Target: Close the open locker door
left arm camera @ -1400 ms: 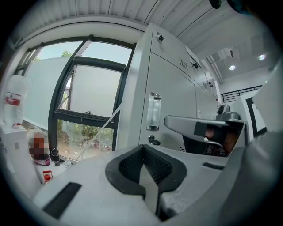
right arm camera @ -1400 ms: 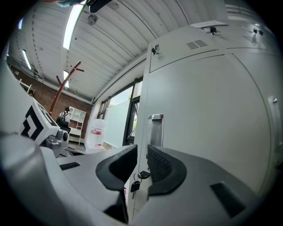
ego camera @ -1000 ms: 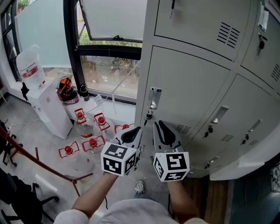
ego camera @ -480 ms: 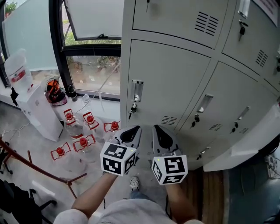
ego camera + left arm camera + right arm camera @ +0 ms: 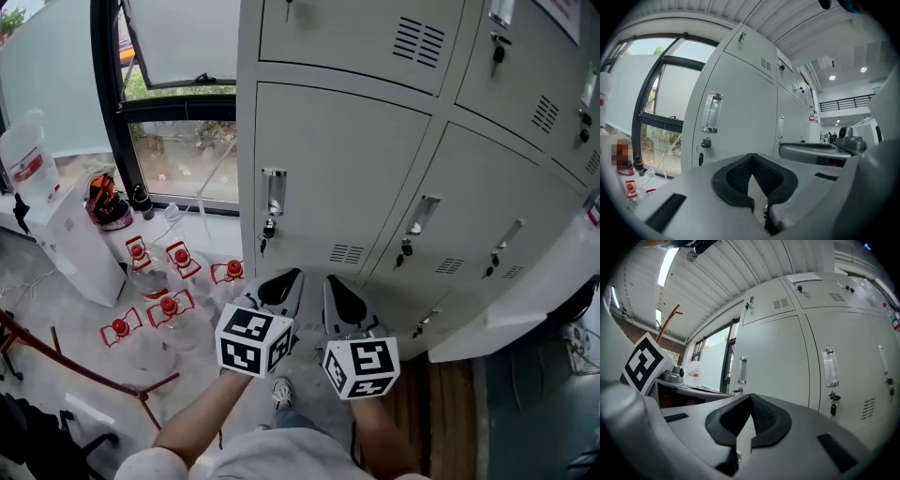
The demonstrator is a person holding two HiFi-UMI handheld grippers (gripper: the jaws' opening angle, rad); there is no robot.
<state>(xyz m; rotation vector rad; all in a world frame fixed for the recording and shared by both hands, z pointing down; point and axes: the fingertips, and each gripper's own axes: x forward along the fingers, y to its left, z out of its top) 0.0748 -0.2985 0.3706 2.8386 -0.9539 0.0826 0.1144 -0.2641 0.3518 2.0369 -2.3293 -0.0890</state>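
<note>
Grey steel lockers (image 5: 347, 159) fill the top and right of the head view, standing on a pale floor (image 5: 187, 352) beside a black-framed window (image 5: 178, 159) at 10 o'clock. The open door (image 5: 511, 323) sits low at 4 o'clock. It is a pale slab standing out from the bank, seen mostly edge-on, with dark space under it. The doors around it lie flush. Both grippers are at 6 o'clock, side by side and pointing at the lockers, and neither touches the door or any other panel. The right gripper (image 5: 339, 292) is the nearer to the door, and its jaws are pressed together with nothing between them. The left gripper (image 5: 281, 284), just at its 9 o'clock, likewise has its jaws together and empty. Straight up from it at 12 o'clock is a shut locker's handle (image 5: 273, 190), with a key (image 5: 267, 230) in the lock below. On the floor at 8 o'clock lie several bottles (image 5: 169, 305) with red caps. Farther out at 9 o'clock stands a white dispenser (image 5: 61, 244) with a jug (image 5: 23, 164) on top. A shoe (image 5: 279, 392) shows just below the grippers at 6 o'clock.
</note>
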